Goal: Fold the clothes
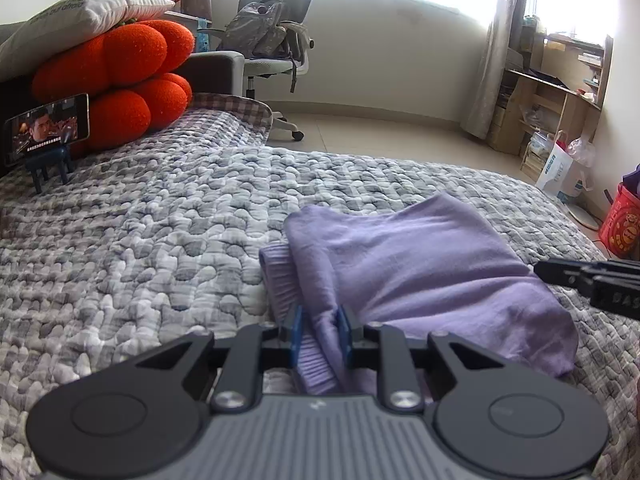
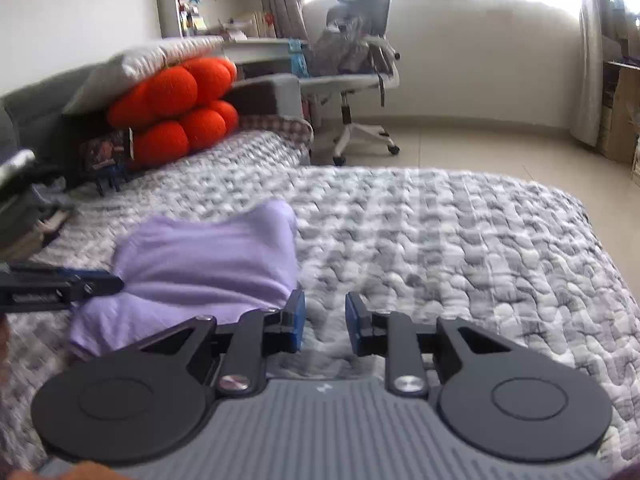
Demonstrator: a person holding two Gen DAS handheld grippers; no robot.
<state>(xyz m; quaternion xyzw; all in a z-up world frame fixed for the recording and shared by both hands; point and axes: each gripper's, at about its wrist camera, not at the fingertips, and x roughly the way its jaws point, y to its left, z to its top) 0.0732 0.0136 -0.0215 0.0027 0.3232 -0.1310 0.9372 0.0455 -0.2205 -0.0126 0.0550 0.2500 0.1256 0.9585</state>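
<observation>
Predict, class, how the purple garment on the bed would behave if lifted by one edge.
The purple garment would probably droop rather than hold shape: it already lies in soft folds and bunches between the left gripper's pads. It looks thin, so likely light. On the bumpy quilt it would probably drag, not slide.

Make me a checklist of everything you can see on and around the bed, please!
Surface: grey quilted bedspread, bumpy, mostly bare.
Job's things: purple garment, partly folded, ribbed hem at its left edge.
Clutter: phone on a stand playing video; orange cushions under a white pillow.
Grippers: left tool pinching the garment's edge; right tool open, nothing between its pads, beside the garment.
Cables: nothing seen.
Surroundings: office chair holding a backpack, wooden shelves, red basket.
</observation>
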